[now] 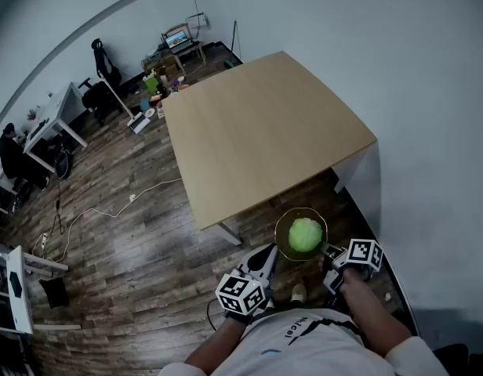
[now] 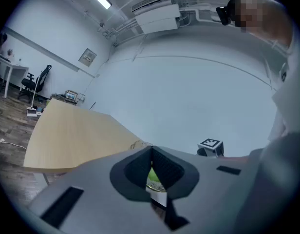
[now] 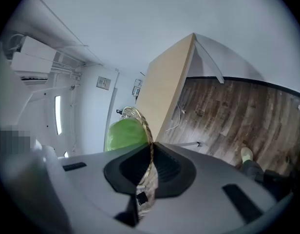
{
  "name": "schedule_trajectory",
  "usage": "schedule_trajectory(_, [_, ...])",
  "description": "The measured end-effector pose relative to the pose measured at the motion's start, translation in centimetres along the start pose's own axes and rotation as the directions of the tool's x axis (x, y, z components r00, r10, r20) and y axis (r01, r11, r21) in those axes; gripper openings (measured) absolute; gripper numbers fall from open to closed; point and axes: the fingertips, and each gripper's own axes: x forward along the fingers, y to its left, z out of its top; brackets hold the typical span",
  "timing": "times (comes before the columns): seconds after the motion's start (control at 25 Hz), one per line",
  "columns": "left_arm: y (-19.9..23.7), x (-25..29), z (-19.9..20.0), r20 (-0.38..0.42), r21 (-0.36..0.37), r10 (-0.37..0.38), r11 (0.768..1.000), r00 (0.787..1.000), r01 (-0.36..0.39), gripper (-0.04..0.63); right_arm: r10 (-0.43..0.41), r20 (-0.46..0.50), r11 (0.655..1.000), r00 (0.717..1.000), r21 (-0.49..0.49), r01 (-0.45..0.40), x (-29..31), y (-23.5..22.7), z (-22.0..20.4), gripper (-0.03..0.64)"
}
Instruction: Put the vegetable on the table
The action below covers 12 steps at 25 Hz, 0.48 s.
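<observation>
Standing by the wooden table [image 1: 265, 131], I am holding a glass bowl [image 1: 300, 211] short of its near corner. The green vegetable [image 1: 305, 235] is sitting inside. My right gripper [image 1: 329, 251] is clamping the rim, and my left gripper [image 1: 270, 251] is hovering just beside it, jaws together.

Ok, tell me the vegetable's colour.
The vegetable is light green, clearest in the head view.

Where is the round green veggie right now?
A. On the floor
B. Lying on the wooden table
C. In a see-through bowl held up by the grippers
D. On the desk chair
C: the green vegetable sits in the glass bowl, whose rim is pinched by the right gripper, off the table and above the floor.
</observation>
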Motion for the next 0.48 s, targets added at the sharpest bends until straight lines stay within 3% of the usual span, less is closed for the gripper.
schedule_trajectory(0.48, [-0.7, 1.2, 0.1, 0.012, 0.001, 0.023, 1.0, 1.0, -0.023, 0.012, 0.011, -0.02, 1.0, 1.0, -0.01, -0.011, -0.7, -0.3, 1.3, 0.029])
